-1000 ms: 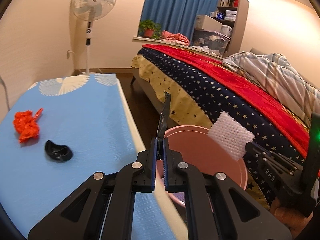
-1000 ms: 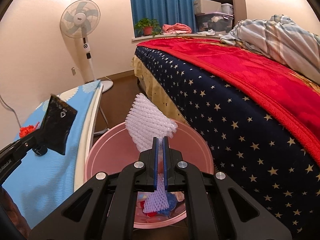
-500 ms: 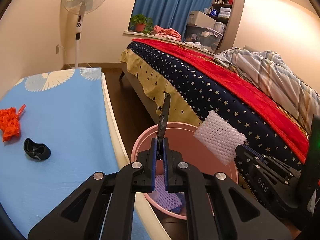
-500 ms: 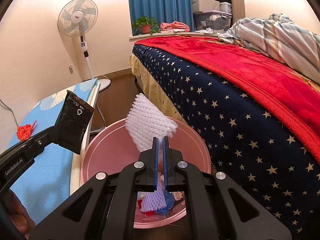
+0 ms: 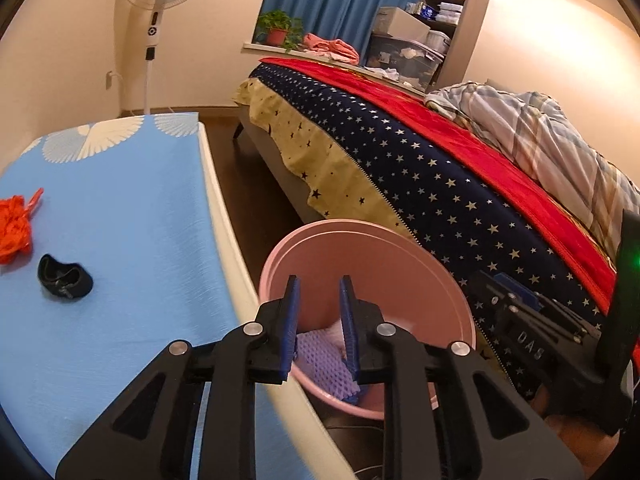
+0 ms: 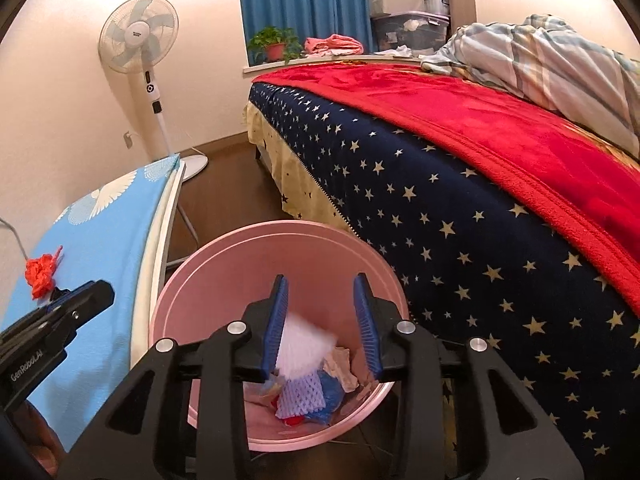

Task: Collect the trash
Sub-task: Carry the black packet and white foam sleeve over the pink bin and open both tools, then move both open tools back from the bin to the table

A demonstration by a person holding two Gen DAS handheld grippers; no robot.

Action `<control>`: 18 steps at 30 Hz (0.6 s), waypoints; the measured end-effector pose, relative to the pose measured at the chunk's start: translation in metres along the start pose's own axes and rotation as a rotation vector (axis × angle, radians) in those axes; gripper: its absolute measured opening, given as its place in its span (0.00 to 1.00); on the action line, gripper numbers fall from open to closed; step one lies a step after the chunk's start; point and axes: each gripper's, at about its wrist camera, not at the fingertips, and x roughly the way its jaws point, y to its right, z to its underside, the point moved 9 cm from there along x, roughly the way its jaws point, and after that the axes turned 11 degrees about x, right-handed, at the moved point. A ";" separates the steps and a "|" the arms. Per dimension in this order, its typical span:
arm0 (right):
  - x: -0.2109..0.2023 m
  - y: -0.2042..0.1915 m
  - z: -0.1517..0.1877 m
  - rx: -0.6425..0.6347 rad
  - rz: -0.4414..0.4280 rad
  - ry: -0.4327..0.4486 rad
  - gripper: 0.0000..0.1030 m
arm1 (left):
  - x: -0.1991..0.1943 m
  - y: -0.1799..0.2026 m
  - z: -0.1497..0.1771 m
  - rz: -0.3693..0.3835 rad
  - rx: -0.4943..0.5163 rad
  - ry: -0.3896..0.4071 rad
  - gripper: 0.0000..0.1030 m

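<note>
My right gripper [image 6: 322,320]: fingers spread, empty, above the pink bin [image 6: 208,264].
White foam net [image 6: 304,346]: blurred, between my right fingers, over the bin's trash.
My left gripper [image 5: 320,320]: spread, empty, at the bin's rim.
Table [image 5: 120,208]: orange scrap [image 5: 14,224] and black scrap [image 5: 64,277] lie on it.

text: "GenRobot.AI" on left gripper [image 6: 86,300] body, right wrist view | text: "DAS" on right gripper [image 5: 516,292] body, left wrist view, upside down | fan [image 6: 138,34] hub badge: too small to read
</note>
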 end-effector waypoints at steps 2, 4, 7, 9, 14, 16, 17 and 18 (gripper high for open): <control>-0.002 -0.003 0.001 -0.012 -0.002 0.002 0.34 | -0.006 -0.004 0.002 -0.006 0.000 0.004 0.20; -0.004 -0.007 0.002 -0.032 -0.006 0.008 0.34 | -0.012 -0.009 0.004 -0.013 -0.003 0.009 0.20; -0.010 -0.013 0.002 -0.050 -0.015 0.022 0.34 | -0.021 -0.020 0.006 -0.029 -0.004 0.014 0.20; -0.014 -0.015 0.002 -0.054 -0.021 0.029 0.34 | -0.030 -0.028 0.008 -0.040 -0.005 0.020 0.20; -0.022 -0.023 0.003 -0.068 -0.025 0.046 0.34 | -0.047 -0.050 0.010 -0.074 -0.007 0.033 0.20; -0.025 -0.028 0.004 -0.080 -0.026 0.055 0.34 | -0.054 -0.062 0.012 -0.089 -0.010 0.036 0.20; -0.027 -0.031 0.004 -0.085 -0.027 0.057 0.34 | -0.057 -0.067 0.013 -0.096 -0.012 0.037 0.20; -0.028 -0.033 0.004 -0.088 -0.029 0.059 0.34 | -0.060 -0.073 0.013 -0.103 -0.013 0.039 0.20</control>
